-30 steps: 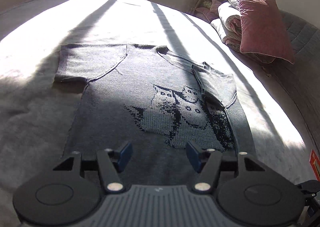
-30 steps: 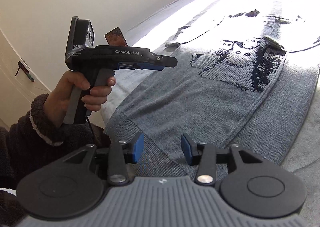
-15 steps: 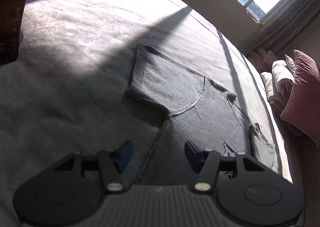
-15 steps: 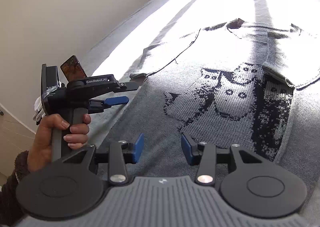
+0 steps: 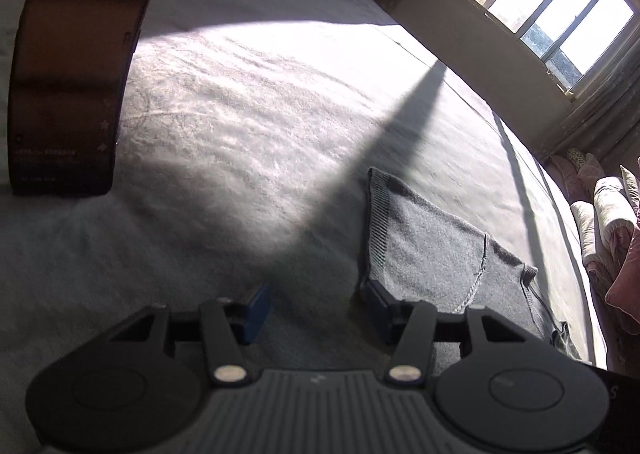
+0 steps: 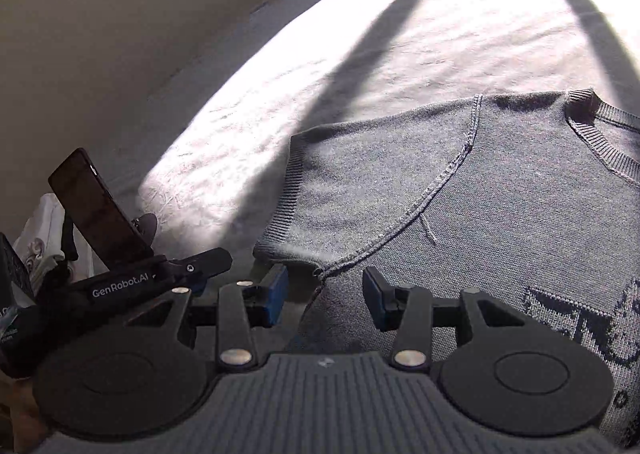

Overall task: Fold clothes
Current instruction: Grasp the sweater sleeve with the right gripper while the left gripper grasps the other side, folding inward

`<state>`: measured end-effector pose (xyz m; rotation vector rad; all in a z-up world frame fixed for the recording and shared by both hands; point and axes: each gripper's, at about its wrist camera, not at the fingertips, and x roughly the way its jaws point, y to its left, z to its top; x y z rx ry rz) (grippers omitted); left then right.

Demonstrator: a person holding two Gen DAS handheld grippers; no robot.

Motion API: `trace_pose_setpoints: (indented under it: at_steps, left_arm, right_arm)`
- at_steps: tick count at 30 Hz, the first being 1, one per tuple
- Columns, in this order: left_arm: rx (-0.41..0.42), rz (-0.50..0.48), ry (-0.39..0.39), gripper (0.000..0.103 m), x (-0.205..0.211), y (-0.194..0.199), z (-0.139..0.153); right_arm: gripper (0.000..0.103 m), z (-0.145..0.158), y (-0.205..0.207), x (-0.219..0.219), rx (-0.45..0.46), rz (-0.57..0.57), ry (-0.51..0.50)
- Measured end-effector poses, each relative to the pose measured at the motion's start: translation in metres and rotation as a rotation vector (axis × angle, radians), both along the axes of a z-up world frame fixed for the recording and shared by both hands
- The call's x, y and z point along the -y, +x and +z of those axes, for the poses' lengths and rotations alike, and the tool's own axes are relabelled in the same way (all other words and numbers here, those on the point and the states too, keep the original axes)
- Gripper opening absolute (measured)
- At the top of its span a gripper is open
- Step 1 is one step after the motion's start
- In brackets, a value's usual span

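A grey knitted short-sleeved sweater (image 6: 500,205) with a dark pattern lies flat on the bed. Its left sleeve (image 5: 416,242) shows in the left wrist view, with the ribbed cuff (image 6: 286,193) toward the bed's left side. My left gripper (image 5: 316,310) is open, low over the bed, its right finger by the sleeve's lower cuff corner. It also shows in the right wrist view (image 6: 192,270). My right gripper (image 6: 324,296) is open and empty, over the armpit seam where sleeve meets body.
The grey bedspread (image 5: 240,125) stretches away in sunlight and shadow bands. A window (image 5: 548,5) is at the far right, with pink pillows (image 5: 624,254) below. A phone (image 6: 96,205) is mounted on the left gripper. A wall (image 6: 100,33) runs along the bed's left side.
Both grippers moved left and lower toward the sweater's left sleeve. The left one now sits at the cuff, the right one at the armpit seam. Both stayed open.
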<state>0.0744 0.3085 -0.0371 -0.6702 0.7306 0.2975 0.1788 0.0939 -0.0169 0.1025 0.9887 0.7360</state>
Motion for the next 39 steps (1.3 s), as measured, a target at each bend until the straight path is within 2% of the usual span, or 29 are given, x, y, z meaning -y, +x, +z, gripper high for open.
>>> trace_pose_setpoints:
  at_steps: [5,12,19,21,23,24,26,31,34,37,39]
  left_arm:
    - [-0.001,-0.013,-0.023,0.053,-0.009,0.001,-0.002]
    - [0.003,-0.006,-0.076,0.054,-0.017,0.0,-0.004]
    - [0.003,0.0,-0.093,0.054,-0.019,0.0,-0.006]
    - [-0.001,-0.001,-0.08,0.054,-0.016,0.001,-0.005]
    - [-0.006,-0.002,-0.065,0.054,-0.013,0.003,-0.004]
    - [-0.008,-0.002,-0.055,0.054,-0.011,0.003,-0.003]
    - [-0.012,-0.004,-0.035,0.054,-0.007,0.005,-0.002]
    - [-0.029,-0.04,0.053,0.054,0.011,0.011,0.003]
    - [-0.024,-0.099,0.064,0.053,0.022,0.015,0.003]
    - [-0.014,-0.183,0.067,0.048,0.036,0.019,0.003]
    - [-0.003,-0.25,0.046,0.041,0.045,0.022,0.003]
  right_arm:
    - [0.047,-0.006,0.021,-0.038,0.011,0.006,-0.015]
    - [0.048,-0.017,0.037,-0.081,0.06,0.021,-0.104]
    - [0.048,-0.025,0.043,-0.108,0.145,0.034,-0.173]
    - [0.041,-0.027,0.044,-0.111,0.173,0.034,-0.189]
    - [0.015,-0.029,0.045,-0.111,0.202,0.025,-0.202]
    - [0.011,-0.029,0.046,-0.108,0.201,0.016,-0.197]
    - [0.007,-0.028,0.052,-0.098,0.178,-0.007,-0.159]
    - [0.007,-0.018,0.064,-0.049,0.086,-0.115,0.049]
    - [0.007,-0.013,0.07,-0.017,0.057,-0.175,0.129]
    - [0.007,-0.008,0.073,0.012,0.052,-0.227,0.182]
    - [0.007,-0.006,0.075,0.03,0.05,-0.254,0.207]
